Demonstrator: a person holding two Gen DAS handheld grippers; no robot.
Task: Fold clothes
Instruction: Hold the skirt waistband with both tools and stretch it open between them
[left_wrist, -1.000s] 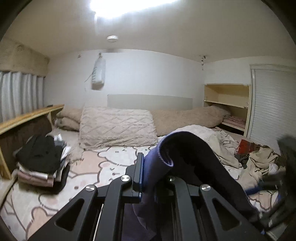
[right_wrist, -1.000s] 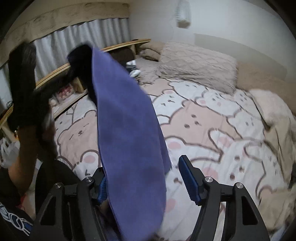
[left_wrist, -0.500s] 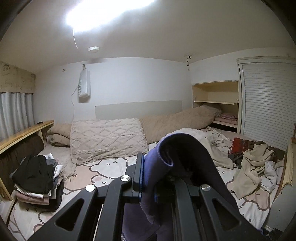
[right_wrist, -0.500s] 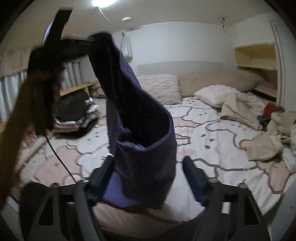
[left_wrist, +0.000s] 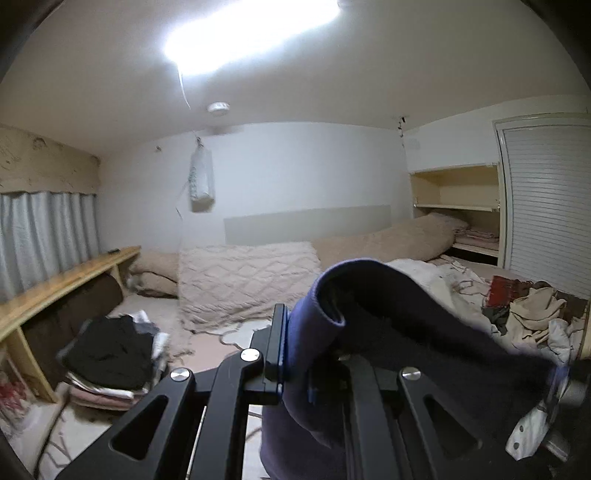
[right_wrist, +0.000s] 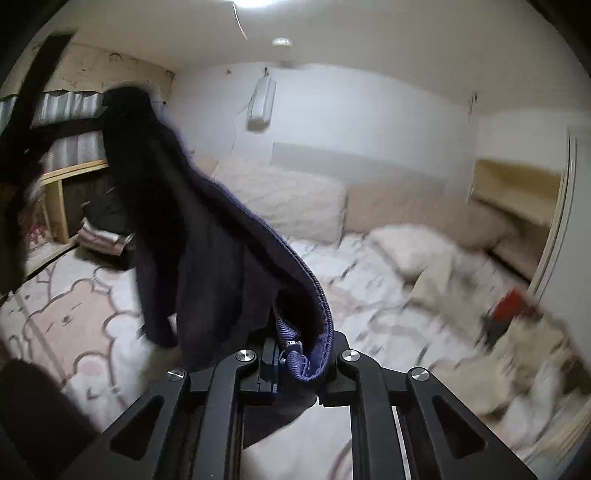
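Half a second ago, right gripper (right_wrist: 299, 354) wide apart around the purple garment (right_wrist: 221, 258); now pinched shut on its ribbed hem. Left gripper (left_wrist: 314, 354) still clamped on the soft, thick cloth (left_wrist: 388, 325), held up above the bear-print bed sheet (right_wrist: 74, 314). Folded pile (left_wrist: 110, 354) far left.

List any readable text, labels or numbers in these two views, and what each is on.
None can be read.
Hanging white bag on the far wall: dark vertical print, too small and blurred.
Board above the curtain: faint scribbles, not legible.
Blue garment, held by both grippers: no tag or print showing.
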